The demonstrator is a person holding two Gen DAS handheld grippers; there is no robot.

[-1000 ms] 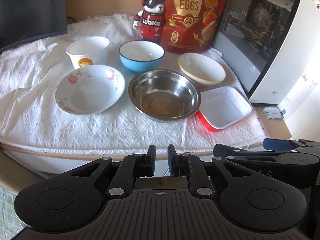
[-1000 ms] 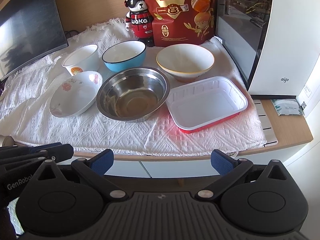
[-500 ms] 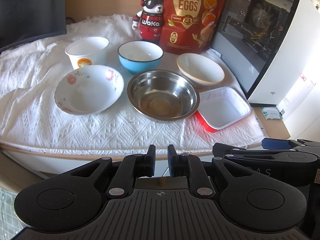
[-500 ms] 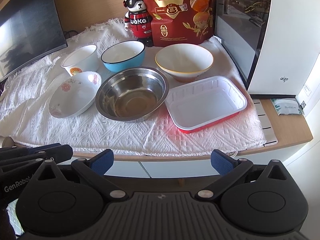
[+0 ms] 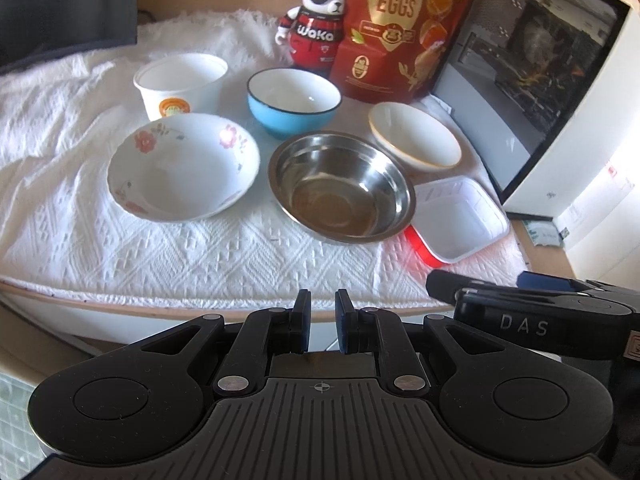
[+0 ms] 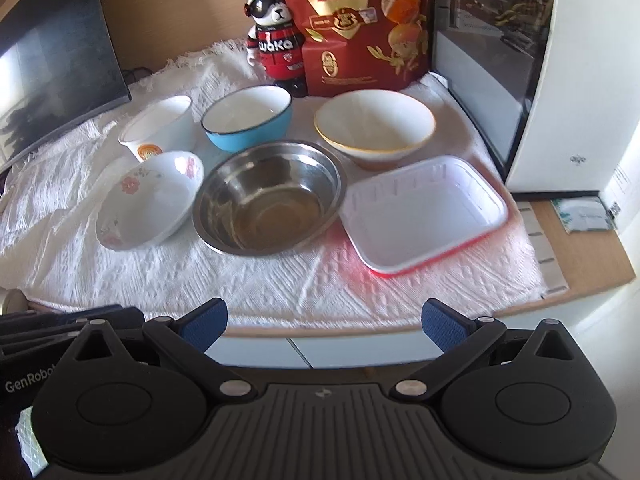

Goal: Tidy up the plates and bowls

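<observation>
A white textured cloth (image 5: 120,248) covers the desk across the middle of both views, with a white computer case (image 6: 560,80) filling the upper right and a dark monitor (image 6: 52,68) at the upper left. A red quail eggs bag (image 6: 360,28) stands at top centre, with a panda figurine (image 6: 276,52) just left of it. On the cloth, a steel bowl (image 6: 268,196) sits in the centre of the frame; a floral bowl (image 6: 148,200) lies just left of it, and a red tray with a white inside (image 6: 424,216) sits just right of it. Behind them stand a cream bowl with a gold rim (image 6: 374,126), a blue bowl (image 6: 248,118) and a white paper cup (image 6: 158,126), running right to left. The left gripper (image 5: 322,320) sits at the bottom centre of its view, short of the desk edge, its jaws nearly closed with a narrow gap and nothing between them. The right gripper (image 6: 324,320) sits at the bottom of its view, jaws spread wide and empty, blue pads (image 6: 204,320) showing
</observation>
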